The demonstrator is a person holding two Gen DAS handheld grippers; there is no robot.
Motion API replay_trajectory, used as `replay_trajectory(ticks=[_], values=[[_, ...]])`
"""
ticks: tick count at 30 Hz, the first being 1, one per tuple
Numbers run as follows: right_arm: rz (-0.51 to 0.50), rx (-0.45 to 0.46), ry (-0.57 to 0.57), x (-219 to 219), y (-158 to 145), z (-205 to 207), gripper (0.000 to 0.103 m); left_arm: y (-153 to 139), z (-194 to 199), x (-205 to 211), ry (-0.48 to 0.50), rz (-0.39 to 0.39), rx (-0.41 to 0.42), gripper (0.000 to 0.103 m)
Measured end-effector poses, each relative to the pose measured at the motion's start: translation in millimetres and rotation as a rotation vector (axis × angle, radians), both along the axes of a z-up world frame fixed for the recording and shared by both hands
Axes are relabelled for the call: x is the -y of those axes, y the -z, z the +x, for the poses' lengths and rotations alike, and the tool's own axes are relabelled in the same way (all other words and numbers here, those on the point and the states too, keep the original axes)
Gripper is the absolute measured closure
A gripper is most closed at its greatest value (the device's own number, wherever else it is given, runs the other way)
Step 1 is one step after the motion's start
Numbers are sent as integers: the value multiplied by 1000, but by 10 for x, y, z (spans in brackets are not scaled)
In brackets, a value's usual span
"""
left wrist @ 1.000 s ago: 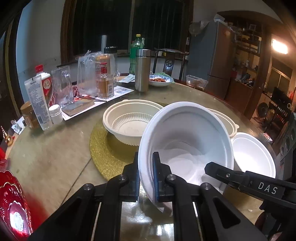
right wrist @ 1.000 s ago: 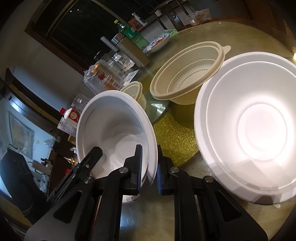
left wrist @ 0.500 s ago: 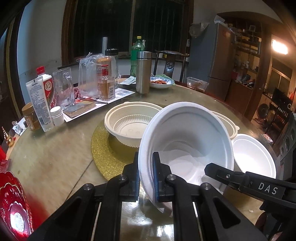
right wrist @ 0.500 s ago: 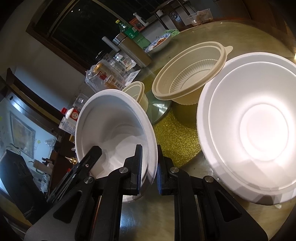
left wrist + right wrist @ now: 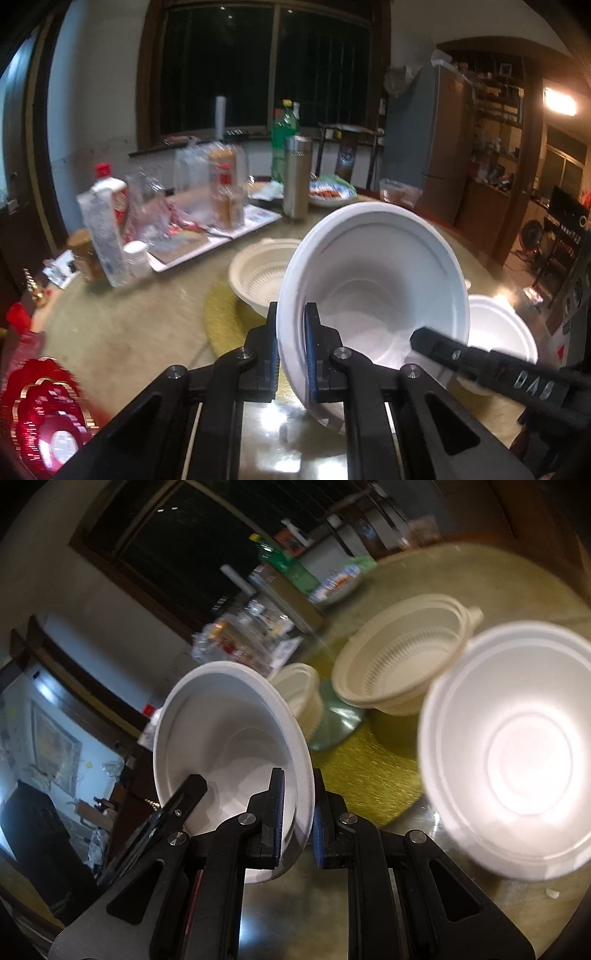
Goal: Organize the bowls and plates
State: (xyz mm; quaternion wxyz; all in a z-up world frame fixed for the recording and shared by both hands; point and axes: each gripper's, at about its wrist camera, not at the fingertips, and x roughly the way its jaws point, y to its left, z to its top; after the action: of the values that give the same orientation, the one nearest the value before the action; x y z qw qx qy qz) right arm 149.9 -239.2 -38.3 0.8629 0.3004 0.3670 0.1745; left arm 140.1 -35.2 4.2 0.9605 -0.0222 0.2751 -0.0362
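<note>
1. Round and glossy, the tabletop [image 5: 122,332] reflects the room light right under both cameras, in a dim dining room with a dark window behind.
2. Nearest the left wrist camera, the left gripper [image 5: 291,347] has its jaws pressed together on the near rim of a white bowl [image 5: 373,280], which is tilted up on edge with its hollow facing the lens.
3. From the right of that view, the right gripper [image 5: 298,812] reaches in; in its own view its jaws pinch the opposite rim of the same white bowl [image 5: 229,738], one pad inside and one outside the wall.
4. A red ornamental dish [image 5: 40,417] sits at the lower left edge of the left view.
5. Just beside the held bowl, to the right, a second white bowl [image 5: 517,753] rests upright on the tabletop, brightly lit inside.
6. Under and behind the bowls lies a gold glitter mat [image 5: 365,768].
7. On that mat stands a beige ribbed bowl [image 5: 406,664], with a smaller beige bowl [image 5: 299,690] to its left, partly hidden by the held bowl.
8. Farther back on the left, a white tray [image 5: 207,240] carries blurred bottles and packets.
9. Behind it stand a steel flask [image 5: 295,177] and a green bottle [image 5: 282,140].
10. A patterned plate of food [image 5: 330,194] sits near the far edge, close to the flask.
</note>
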Motion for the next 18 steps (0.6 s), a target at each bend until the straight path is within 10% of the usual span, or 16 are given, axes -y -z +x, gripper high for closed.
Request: replay_trajectory(ticks=[18], values=[[-51,56,-367,-1610,-427,-533,89,-223,-1096,-1521,-269,-71,64,94]])
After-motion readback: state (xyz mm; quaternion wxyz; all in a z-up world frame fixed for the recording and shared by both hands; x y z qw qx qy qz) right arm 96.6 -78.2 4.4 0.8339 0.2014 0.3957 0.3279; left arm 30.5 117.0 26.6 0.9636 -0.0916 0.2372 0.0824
